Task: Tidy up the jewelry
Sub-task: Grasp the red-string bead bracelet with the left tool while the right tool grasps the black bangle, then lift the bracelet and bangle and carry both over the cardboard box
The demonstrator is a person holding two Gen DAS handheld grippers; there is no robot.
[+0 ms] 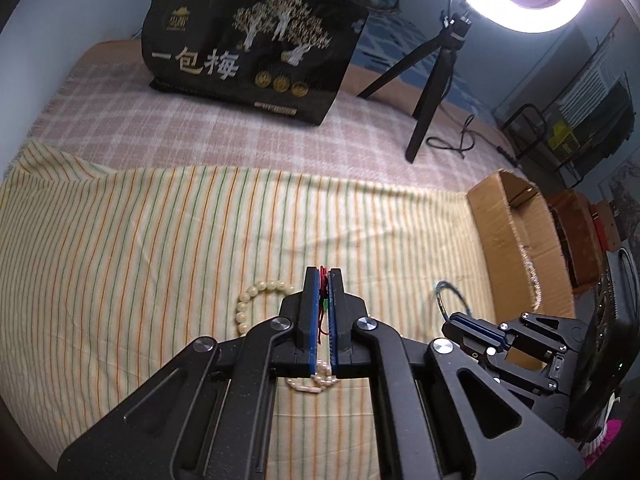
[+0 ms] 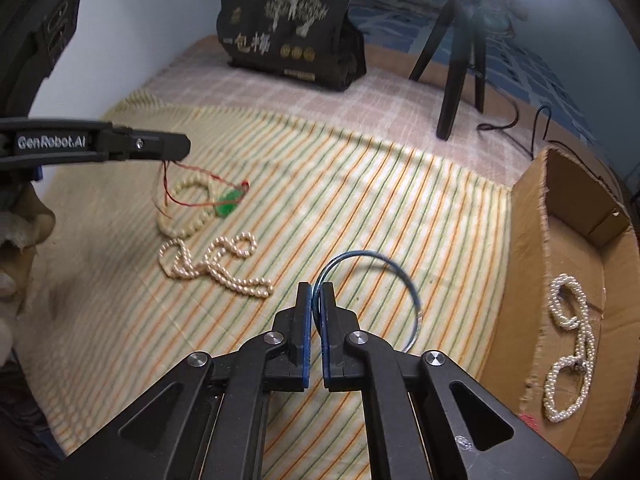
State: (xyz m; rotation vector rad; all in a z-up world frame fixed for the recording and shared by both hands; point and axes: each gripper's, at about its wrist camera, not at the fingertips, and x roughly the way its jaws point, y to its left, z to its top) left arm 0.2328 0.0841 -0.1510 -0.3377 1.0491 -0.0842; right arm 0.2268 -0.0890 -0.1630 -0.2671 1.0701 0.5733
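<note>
My left gripper (image 1: 323, 276) is shut on a red cord necklace (image 1: 323, 312); in the right wrist view that cord (image 2: 188, 184) hangs from the left gripper (image 2: 180, 148) with its green pendant (image 2: 227, 205) just above the striped cloth. My right gripper (image 2: 316, 289) is shut on a thin blue bangle (image 2: 400, 276) that lies on the cloth; the left wrist view shows the same bangle (image 1: 444, 292) at the right gripper (image 1: 456, 318). A cream bead bracelet (image 1: 250, 298) (image 2: 188, 216) and a pearl necklace (image 2: 216, 264) (image 1: 316, 382) lie on the cloth.
An open cardboard box (image 2: 532, 240) (image 1: 504, 240) stands at the right with a white pearl strand (image 2: 568, 344) inside. A black printed bag (image 1: 256, 48) and a ring light on a tripod (image 1: 432, 80) stand at the back. A hand (image 2: 16, 240) shows at the left edge.
</note>
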